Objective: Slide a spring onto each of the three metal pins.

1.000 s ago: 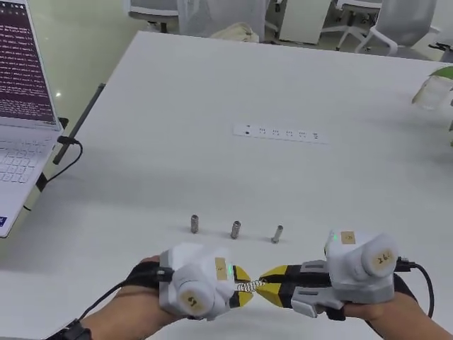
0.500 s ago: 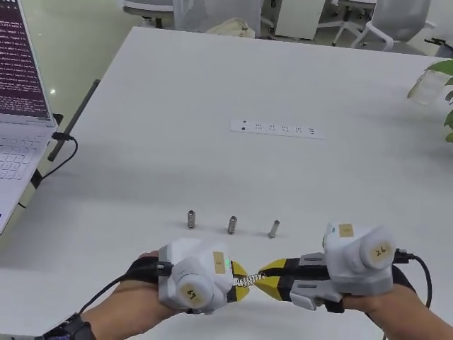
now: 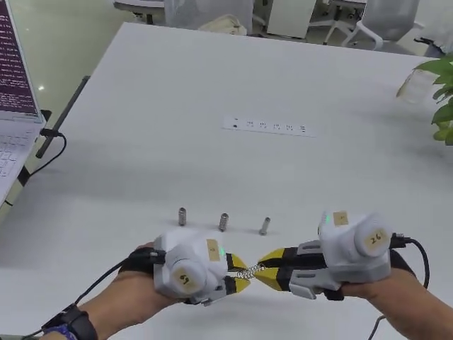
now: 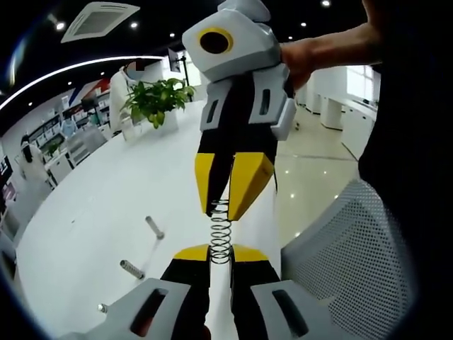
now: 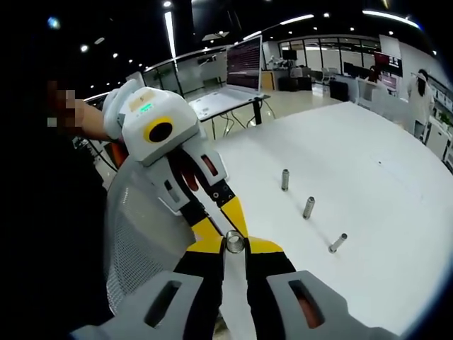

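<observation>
My left tongs (image 3: 237, 274) and my right tongs (image 3: 265, 273) meet tip to tip over the near part of the white worktop (image 3: 212, 92). The spring (image 3: 249, 270) bridges the short gap between them. It is a small coil of thin, bright metal wire, wound loosely enough that the turns stand apart. It is straight and lies about level from one pair of yellow tips to the other. In the left gripper view it runs as a narrow column of even loops from my own tips up into the tips of the other tongs. In the right gripper view I look almost straight down its bore, so it reads as a small shiny ring. Both tongs are closed down, each pinching one end of the spring, with the jaws nearly together. Just beyond the tips, three short grey metal pins stand in a row across the worktop, spaced apart: the left pin (image 3: 182, 216), the middle pin (image 3: 224, 222) and the right pin (image 3: 265, 226). The spring is near them but touches none. Farther back lies a white power strip (image 3: 265, 127), and an open laptop (image 3: 14, 85) sits at the left edge.
</observation>
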The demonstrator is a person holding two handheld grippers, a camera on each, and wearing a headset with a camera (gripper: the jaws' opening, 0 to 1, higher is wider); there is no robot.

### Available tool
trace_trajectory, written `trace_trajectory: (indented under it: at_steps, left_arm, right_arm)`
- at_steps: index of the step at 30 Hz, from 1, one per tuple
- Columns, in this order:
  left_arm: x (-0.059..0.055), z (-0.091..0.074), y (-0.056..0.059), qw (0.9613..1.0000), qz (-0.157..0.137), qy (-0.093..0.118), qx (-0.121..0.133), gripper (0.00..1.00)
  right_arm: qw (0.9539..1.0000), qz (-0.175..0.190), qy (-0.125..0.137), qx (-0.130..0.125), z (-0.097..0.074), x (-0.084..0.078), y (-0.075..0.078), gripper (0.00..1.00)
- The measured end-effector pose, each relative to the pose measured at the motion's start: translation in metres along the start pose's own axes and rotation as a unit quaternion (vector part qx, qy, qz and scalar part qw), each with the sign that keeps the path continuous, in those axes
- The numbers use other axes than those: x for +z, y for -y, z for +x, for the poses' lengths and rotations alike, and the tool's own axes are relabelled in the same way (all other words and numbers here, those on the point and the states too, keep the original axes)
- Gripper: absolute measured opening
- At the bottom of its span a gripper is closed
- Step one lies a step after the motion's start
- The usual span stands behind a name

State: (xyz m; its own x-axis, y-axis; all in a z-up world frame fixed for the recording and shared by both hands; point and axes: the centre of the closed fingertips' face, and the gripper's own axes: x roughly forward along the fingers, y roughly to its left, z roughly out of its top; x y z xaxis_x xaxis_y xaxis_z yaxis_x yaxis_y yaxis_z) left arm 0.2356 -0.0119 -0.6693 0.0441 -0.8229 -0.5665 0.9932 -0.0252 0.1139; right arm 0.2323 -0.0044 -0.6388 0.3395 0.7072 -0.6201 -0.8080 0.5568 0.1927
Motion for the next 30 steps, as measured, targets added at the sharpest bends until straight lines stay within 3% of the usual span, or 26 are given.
trace_trajectory:
  at_steps: [8, 15, 20, 30]
  left_arm:
    - [0.01, 0.0, -0.001, 0.9997, -0.01, 0.022, -0.001, 0.02]
    - [0.021, 0.0, 0.0, 0.9988, -0.018, 0.044, -0.006, 0.02]
    - [0.027, -0.002, 0.001, 0.9981, -0.023, 0.056, -0.012, 0.02]
    - [0.035, -0.005, 0.006, 0.9971, -0.021, 0.068, -0.025, 0.02]
  right_arm:
    - [0.9988, -0.039, -0.029, 0.007, -0.006, 0.004, 0.001, 0.09]
    - [0.9946, -0.084, -0.059, 0.016, -0.009, 0.007, -0.003, 0.11]
    - [0.9855, -0.135, -0.099, 0.03, -0.011, 0.004, -0.006, 0.12]
    - [0.9672, -0.203, -0.143, 0.056, -0.012, 0.003, -0.012, 0.11]
